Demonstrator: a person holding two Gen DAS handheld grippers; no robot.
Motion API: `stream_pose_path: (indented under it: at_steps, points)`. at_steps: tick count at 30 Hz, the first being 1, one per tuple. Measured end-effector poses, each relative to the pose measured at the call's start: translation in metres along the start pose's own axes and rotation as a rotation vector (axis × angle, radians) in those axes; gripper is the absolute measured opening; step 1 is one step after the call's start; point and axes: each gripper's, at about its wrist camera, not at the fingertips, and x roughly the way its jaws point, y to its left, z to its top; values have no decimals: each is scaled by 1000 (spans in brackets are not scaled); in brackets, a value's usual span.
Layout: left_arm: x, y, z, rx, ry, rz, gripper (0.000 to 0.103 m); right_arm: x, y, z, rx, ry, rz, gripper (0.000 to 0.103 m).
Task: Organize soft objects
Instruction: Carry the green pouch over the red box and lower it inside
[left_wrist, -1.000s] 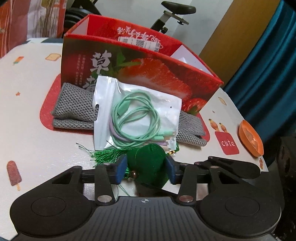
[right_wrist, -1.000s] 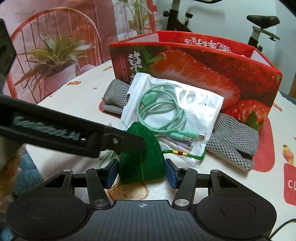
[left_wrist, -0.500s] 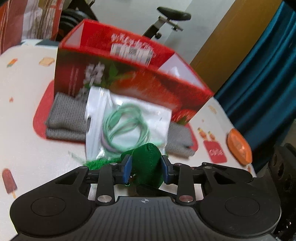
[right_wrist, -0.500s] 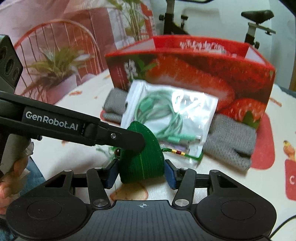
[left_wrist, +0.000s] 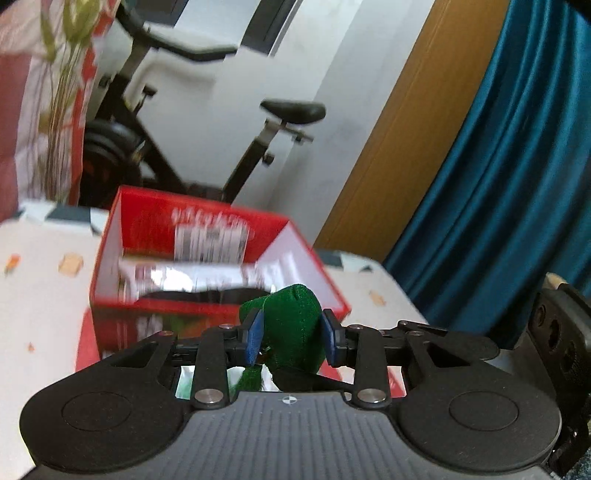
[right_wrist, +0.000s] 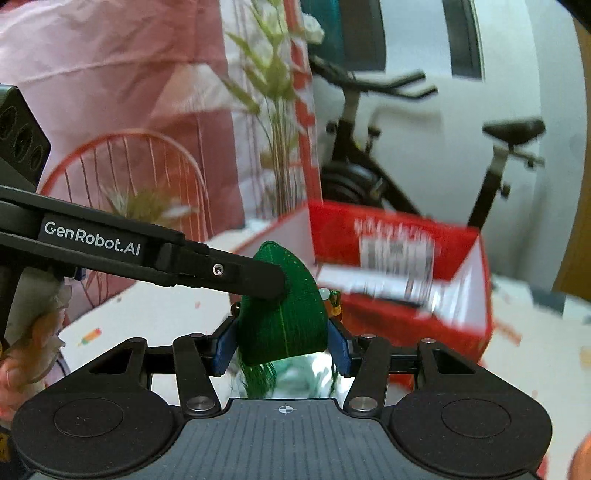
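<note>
Green pouch in the air, box not yet reached

You have both sets of tongs pinching the green pouch (left_wrist: 291, 328): the left tongs (left_wrist: 291, 336) clamp its sides, and the right tongs (right_wrist: 282, 345) grip it from a different angle. It hangs above the worktop (left_wrist: 40, 306), in front of the open red box (left_wrist: 207, 236), tassel dangling below. The box already holds some blurred items. Judging by this, the pouch still needs to go into the box.
</note>
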Motion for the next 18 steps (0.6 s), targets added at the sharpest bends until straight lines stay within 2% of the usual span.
stream_pose_path:
  at_steps: [9, 18]
  points:
    - [6, -2, 60, 70, -71, 5, 35, 2, -9, 72, -120, -83, -21, 48]
    - [36, 21, 106, 86, -107, 35, 35, 50, -28, 125, -200, -114, -50, 48]
